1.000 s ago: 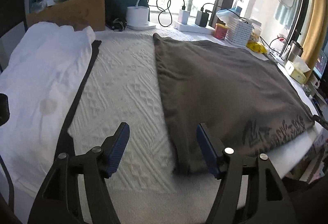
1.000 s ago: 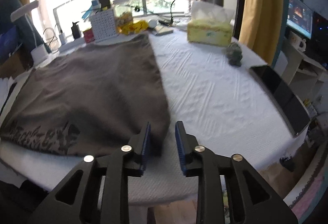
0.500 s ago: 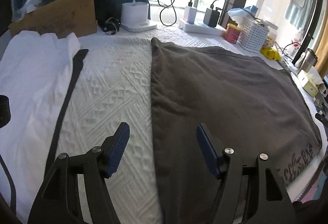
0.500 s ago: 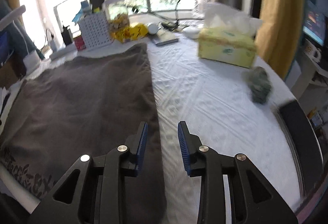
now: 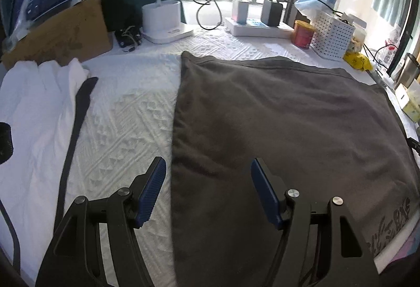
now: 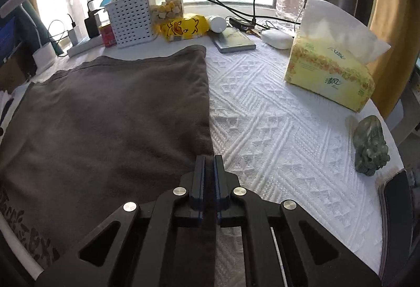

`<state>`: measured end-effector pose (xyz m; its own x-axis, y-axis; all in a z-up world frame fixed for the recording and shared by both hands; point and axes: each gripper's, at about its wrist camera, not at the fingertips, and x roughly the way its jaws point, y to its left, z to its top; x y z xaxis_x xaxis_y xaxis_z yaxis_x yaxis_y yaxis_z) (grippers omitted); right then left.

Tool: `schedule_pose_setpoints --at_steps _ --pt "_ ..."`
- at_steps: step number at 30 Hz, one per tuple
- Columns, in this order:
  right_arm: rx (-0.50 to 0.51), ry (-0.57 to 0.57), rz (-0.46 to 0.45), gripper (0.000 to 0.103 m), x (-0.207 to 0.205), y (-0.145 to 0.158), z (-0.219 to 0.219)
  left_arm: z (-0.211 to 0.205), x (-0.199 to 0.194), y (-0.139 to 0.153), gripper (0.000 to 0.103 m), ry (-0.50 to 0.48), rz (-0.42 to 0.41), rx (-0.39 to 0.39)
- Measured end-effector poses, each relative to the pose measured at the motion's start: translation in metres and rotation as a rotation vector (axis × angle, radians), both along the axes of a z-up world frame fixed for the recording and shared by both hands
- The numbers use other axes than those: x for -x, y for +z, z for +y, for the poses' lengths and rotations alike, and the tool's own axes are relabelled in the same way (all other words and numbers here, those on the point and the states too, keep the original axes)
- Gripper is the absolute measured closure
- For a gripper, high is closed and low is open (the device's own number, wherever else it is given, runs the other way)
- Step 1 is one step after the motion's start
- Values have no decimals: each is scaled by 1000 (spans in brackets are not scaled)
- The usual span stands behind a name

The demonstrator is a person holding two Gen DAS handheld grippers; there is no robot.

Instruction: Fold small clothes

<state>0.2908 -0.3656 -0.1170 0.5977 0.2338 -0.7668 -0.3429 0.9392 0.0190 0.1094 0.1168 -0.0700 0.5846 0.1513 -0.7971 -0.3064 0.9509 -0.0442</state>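
Left wrist view: my left gripper (image 5: 207, 188) hangs over the left long edge of the flat dark-brown knit garment (image 5: 275, 129), jaws wide apart, nothing between the blue pads but cloth lying below. A second ago that edge sat near the right finger; now it runs up beside the left finger, so I've slid inward and further up the white textured tablecloth (image 5: 126, 119). No grip on this side yet. Crumpled white cloth (image 5: 34, 113) off to the left, untouched.

Right wrist view: my right gripper (image 6: 209, 166) has snapped closed. Half a second ago the jaws stood apart beside the right edge; now the pads meet on it, dark fabric pinched between them. I read that as one side secured for the fold, with the left side next.
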Motion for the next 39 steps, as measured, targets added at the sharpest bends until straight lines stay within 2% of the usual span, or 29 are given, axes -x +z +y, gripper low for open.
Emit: schedule_pose_setpoints --at_steps 8,13,15,16,17,18,29,32,39 --pt "20 -53 -17 96 -1 1 -3 -8 -14 17 36 -80 -60 -28" --pt "28 -113 -23 95 1 2 -1 -9 -21 23 36 -152 -70 -43" --pt "43 -141 -23 84 4 2 3 -6 -24 25 36 -170 -82 -40" --pt "52 -149 -26 69 5 3 4 -6 -24 26 36 -177 -89 -38" --pt "52 -158 -34 59 9 6 5 -6 -25 27 36 -188 -100 -33" --pt "46 -164 -39 57 13 9 6 -7 -25 28 36 -197 -110 -29" --pt "28 -202 -77 55 65 35 13 -8 -16 25 36 -267 -168 3" --pt "-1 -206 -53 55 80 31 14 -8 -11 26 36 -274 -180 10" --pt "47 -200 6 55 114 21 19 -18 -3 17 35 -329 -171 14"
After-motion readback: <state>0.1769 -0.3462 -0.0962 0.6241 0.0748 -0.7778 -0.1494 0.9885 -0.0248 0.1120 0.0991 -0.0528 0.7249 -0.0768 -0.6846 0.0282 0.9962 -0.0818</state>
